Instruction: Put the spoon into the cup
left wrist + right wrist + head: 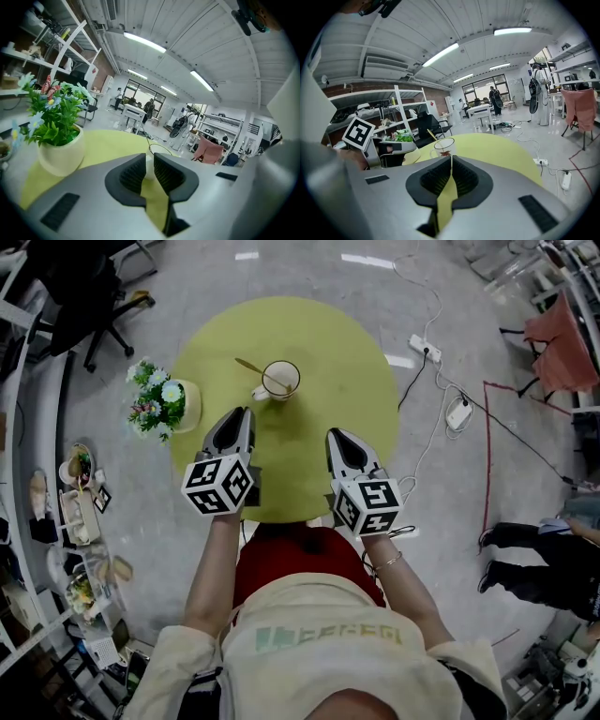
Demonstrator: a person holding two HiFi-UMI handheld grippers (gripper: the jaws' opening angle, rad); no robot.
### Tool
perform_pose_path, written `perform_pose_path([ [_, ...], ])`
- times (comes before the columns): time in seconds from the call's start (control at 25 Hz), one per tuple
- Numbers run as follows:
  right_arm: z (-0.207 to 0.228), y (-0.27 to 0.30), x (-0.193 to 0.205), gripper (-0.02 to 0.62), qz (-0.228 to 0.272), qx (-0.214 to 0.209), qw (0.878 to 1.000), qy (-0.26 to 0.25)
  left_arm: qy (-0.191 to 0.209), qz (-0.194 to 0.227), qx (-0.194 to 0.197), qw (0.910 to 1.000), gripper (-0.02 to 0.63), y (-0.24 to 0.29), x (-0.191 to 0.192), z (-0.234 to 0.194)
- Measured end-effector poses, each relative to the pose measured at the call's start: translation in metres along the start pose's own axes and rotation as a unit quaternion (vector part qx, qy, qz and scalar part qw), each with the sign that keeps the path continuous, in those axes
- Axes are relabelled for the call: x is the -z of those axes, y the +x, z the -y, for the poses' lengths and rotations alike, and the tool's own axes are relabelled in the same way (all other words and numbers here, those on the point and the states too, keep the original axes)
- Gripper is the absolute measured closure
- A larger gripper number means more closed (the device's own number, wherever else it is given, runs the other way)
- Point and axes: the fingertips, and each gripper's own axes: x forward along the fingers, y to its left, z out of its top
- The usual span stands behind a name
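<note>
Finding the slim gold metal spoon (pixel 249 366) already leaning inside the white handled cup (pixel 280 381) on the round yellow-green surface (pixel 319 343), I judge a clean retreat best, the left gripper (pixel 236 416) jaws slightly apart and empty, the right gripper (pixel 337 437) jaws together and empty.

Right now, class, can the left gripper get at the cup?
Probably yes: the cup stands just ahead of the left gripper, only bare table between them; the flowerpot sits off to the side.

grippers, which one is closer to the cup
The left gripper: its tip is just short of the cup, while the right gripper sits farther back.
</note>
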Motion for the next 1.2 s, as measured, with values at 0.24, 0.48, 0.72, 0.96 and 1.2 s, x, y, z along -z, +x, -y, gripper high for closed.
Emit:
perform_pose_path([
  [0.24,-0.002,-0.017,0.001,0.558,0.007,-0.004,1.0,-0.005,0.002,-0.004,-0.005,1.0,0.558,-0.019,0.011,0.008],
  [0.48,-0.009,-0.038,0.003,0.558,0.012,-0.007,1.0,-0.012,0.024,-0.012,-0.002,0.9996,0.574,-0.04,0.022,0.021],
  [0.72,-0.014,-0.06,0.008,0.558,0.018,-0.011,1.0,-0.017,0.035,-0.013,0.0,0.9993,0.577,-0.062,0.034,0.038],
  [0.96,-0.019,-0.083,0.014,0.558,0.026,-0.016,0.999,-0.021,0.047,-0.013,-0.001,0.9988,0.578,-0.086,0.045,0.051],
  [1.2,-0.021,-0.108,0.018,0.558,0.038,-0.017,0.999,-0.03,0.083,-0.008,-0.005,0.9965,0.579,-0.11,0.053,0.067],
])
